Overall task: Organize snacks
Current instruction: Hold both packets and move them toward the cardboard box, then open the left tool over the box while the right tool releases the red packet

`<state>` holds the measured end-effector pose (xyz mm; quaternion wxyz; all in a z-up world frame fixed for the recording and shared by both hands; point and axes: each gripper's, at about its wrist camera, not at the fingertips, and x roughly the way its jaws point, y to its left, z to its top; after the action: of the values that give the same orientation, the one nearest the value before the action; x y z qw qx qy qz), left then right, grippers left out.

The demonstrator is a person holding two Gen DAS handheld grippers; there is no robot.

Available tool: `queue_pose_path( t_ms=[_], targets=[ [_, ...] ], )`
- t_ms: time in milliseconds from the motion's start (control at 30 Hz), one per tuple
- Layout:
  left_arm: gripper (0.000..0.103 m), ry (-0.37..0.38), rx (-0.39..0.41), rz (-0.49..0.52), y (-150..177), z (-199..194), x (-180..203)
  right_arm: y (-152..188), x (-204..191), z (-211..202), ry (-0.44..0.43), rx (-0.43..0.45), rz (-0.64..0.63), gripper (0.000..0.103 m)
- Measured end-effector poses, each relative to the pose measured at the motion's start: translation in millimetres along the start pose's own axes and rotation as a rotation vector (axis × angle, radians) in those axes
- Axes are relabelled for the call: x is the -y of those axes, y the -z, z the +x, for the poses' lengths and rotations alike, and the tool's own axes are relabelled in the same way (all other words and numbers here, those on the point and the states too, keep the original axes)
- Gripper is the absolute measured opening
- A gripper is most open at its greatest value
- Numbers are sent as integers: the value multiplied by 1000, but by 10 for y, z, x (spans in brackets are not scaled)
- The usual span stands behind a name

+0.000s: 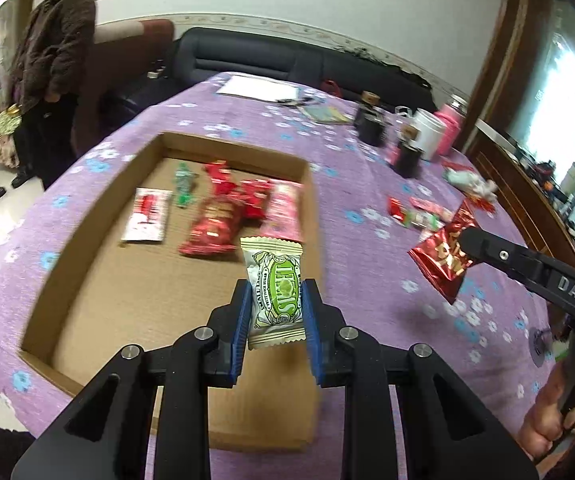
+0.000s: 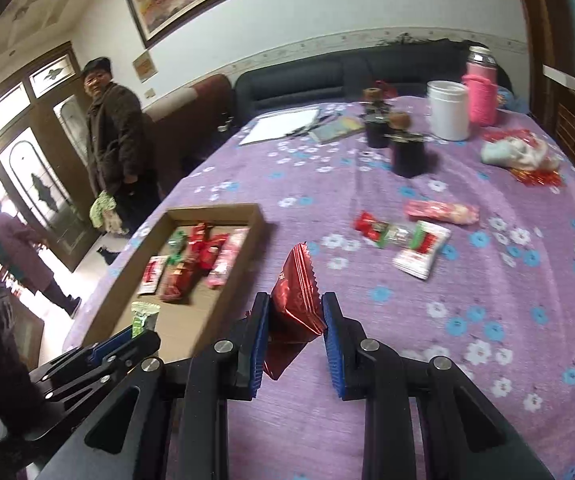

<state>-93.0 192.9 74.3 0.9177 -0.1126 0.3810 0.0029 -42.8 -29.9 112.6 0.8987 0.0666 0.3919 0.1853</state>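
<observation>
My left gripper (image 1: 274, 296) is shut on a green-and-white snack packet (image 1: 276, 280) and holds it above the near right part of the cardboard tray (image 1: 67, 252). The tray holds several red, pink and white snack packs (image 1: 215, 224). My right gripper (image 2: 296, 316) is shut on a red foil snack bag (image 2: 297, 300), held above the purple tablecloth to the right of the tray (image 2: 255, 216). The red bag also shows in the left wrist view (image 1: 443, 256). Loose snacks (image 2: 419, 236) lie on the cloth further right.
Black jars (image 2: 407, 152), a white canister (image 2: 447, 110) and a pink bottle (image 2: 483, 92) stand at the far side of the table. Paper (image 2: 283, 124) lies at the back. A crumpled bag (image 2: 519, 152) lies far right. A person (image 2: 115, 140) stands left of the table.
</observation>
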Motion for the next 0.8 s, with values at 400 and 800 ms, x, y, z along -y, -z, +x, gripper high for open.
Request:
queue_pose_path(
  t_ms=[400,800],
  targets=[
    [23,-108,-46,-143,-197,274,-998,-80,-833,659,-110,-121,-101,26],
    [23,-105,-119,-142,-298,595,-1119,75,-1132,1508,-211,-321,-43,26]
  ],
)
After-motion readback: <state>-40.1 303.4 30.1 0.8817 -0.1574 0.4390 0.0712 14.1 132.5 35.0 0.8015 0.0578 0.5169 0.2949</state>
